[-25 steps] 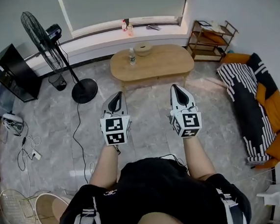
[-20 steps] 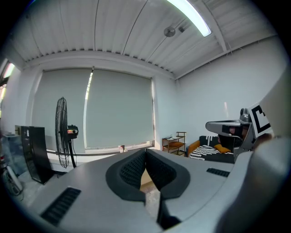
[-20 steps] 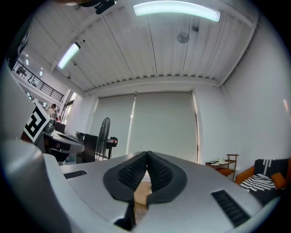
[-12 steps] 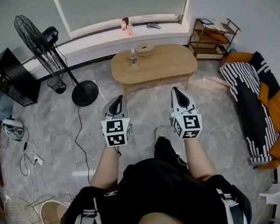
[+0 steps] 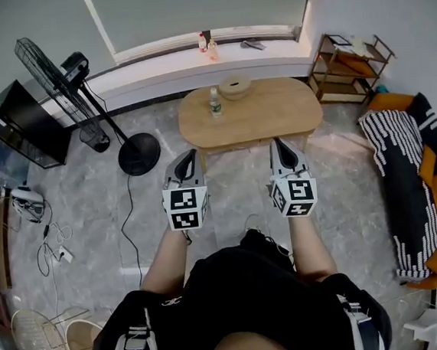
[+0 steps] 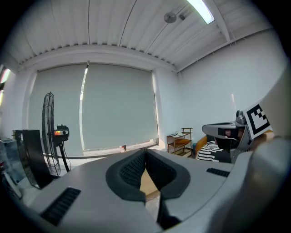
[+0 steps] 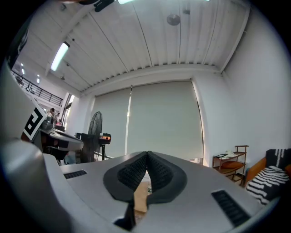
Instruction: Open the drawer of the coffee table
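The person's forearms reach toward the coffee table [image 5: 267, 116], each hand carrying a gripper short of the table's near edge. The left gripper [image 5: 189, 155] points at the table's left end, its ridged pads pressed together with nothing between them. The right gripper [image 5: 278, 143] points at the table's right half; its pads meet the same way and it is just as empty. Both tips hang close to the near edge without touching it. The oval wooden table stands on the grey marbled floor, and no drawer stands out from its near front. On its top, toward the far side, a small bottle [image 5: 214, 103] stands upright with a shallow bowl [image 5: 235, 87] just beyond it. A standing fan [image 5: 72, 88] rises to the table's left, a low shelf rack [image 5: 350, 69] stands to its right, and a window sill [image 5: 161, 59] runs behind it.
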A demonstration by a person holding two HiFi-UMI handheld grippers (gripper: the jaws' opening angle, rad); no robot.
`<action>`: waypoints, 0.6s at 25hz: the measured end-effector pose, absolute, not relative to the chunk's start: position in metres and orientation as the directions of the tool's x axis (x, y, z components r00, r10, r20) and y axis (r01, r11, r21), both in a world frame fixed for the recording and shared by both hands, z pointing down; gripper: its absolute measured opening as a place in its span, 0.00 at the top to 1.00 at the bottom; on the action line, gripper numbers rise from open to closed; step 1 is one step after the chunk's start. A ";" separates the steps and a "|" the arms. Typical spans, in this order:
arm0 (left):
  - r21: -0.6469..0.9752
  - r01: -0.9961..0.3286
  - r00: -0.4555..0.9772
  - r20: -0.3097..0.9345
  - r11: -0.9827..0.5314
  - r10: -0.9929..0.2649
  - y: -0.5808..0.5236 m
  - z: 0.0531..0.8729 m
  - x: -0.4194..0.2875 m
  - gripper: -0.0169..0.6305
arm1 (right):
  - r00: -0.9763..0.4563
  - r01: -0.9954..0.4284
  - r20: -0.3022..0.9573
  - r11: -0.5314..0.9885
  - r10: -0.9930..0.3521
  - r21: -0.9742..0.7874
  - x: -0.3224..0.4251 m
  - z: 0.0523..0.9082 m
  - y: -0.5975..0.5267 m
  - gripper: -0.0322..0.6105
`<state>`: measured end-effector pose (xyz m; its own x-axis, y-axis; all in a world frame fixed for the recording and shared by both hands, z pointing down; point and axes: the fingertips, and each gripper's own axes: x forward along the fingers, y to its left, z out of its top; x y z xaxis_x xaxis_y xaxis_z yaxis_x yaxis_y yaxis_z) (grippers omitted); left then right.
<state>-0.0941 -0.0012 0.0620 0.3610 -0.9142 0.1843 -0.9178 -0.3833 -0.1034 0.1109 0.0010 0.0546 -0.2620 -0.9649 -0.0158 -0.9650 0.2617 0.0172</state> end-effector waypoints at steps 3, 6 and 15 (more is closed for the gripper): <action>-0.109 -0.920 0.356 0.173 -0.377 -0.918 -0.053 0.054 -0.069 0.94 | -0.278 -0.960 -0.009 0.278 -0.960 0.016 0.133 0.051 -0.054 0.93; -0.108 -0.923 0.347 0.178 -0.368 -0.921 -0.098 0.054 -0.048 0.94 | -0.302 -0.953 -0.001 0.302 -0.953 0.004 0.152 0.053 -0.104 0.93; -0.083 -0.936 0.321 0.204 -0.343 -0.925 -0.202 0.066 -0.018 0.94 | -0.357 -0.934 0.052 0.357 -0.933 -0.011 0.175 0.072 -0.223 0.93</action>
